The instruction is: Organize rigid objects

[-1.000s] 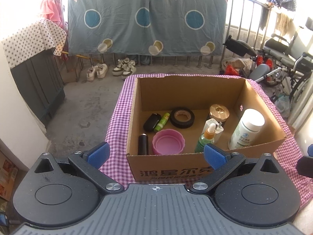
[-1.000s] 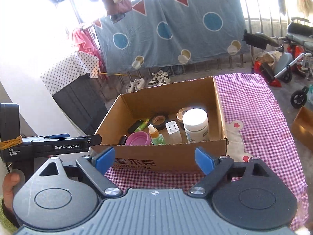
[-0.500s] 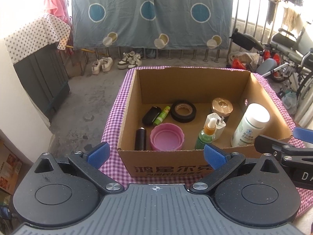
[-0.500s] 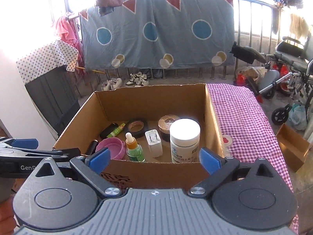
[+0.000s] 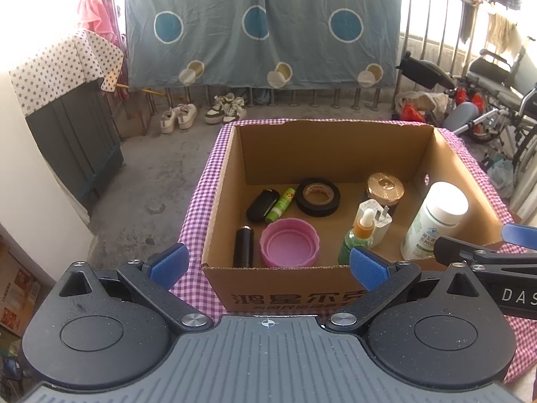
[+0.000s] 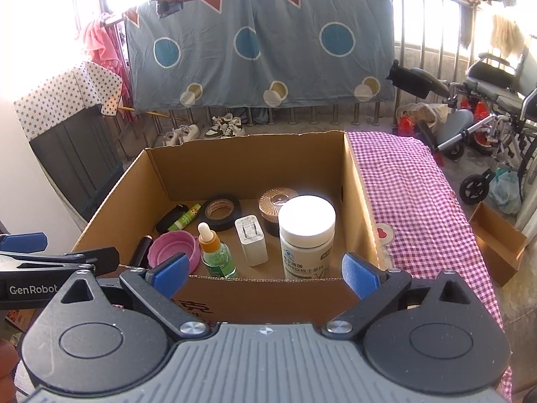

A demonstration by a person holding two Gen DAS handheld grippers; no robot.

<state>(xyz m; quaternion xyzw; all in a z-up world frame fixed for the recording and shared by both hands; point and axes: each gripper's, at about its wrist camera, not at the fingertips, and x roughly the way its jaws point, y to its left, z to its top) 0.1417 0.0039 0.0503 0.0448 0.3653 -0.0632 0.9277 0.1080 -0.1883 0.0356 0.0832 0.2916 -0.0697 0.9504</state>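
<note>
checked cloth (image 6: 409, 201) under cardboard box (image 5: 335, 147); white bottle (image 6: 307, 235) nearest right gripper (image 6: 265, 272).

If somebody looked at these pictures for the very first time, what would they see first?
Probably the open cardboard box on the purple checked cloth, full of small things. The big white bottle stands in its near right corner, and the pink lid lies near the front left. Behind hangs a blue sheet with circles and red triangles.
</note>
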